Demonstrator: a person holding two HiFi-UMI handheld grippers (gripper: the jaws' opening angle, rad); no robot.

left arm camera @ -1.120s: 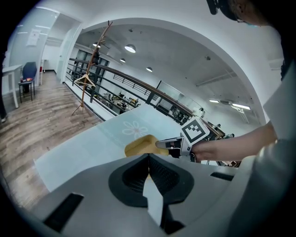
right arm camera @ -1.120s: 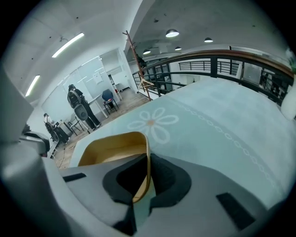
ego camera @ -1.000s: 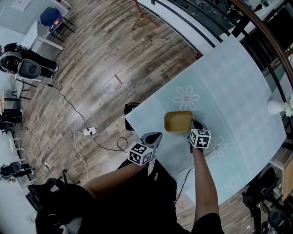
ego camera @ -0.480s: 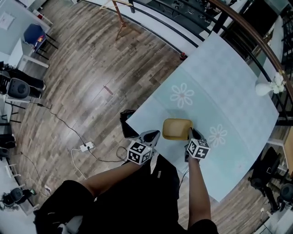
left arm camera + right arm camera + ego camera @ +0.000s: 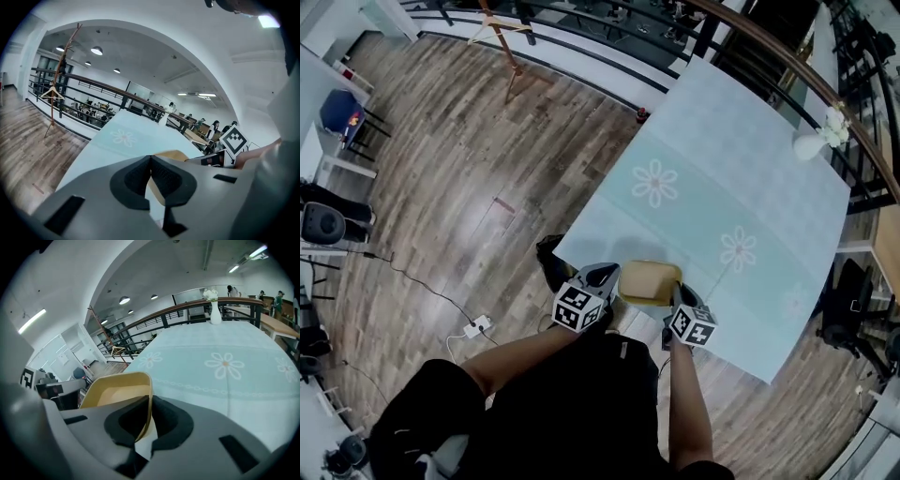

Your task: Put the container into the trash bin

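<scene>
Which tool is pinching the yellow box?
The right tool: its jaws squeeze one wall of the yellow box. The left tool is shut on nothing beside it.

You are in an open, office-like hall: a wood-plank floor with a power strip, a railing, ceiling lamps, and a cloth-covered counter with a vase at its far edge.

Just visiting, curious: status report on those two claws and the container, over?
Right gripper shut on container rim. Left gripper shut, empty, beside it. Container at table near edge. Nothing blocking in view.
</scene>
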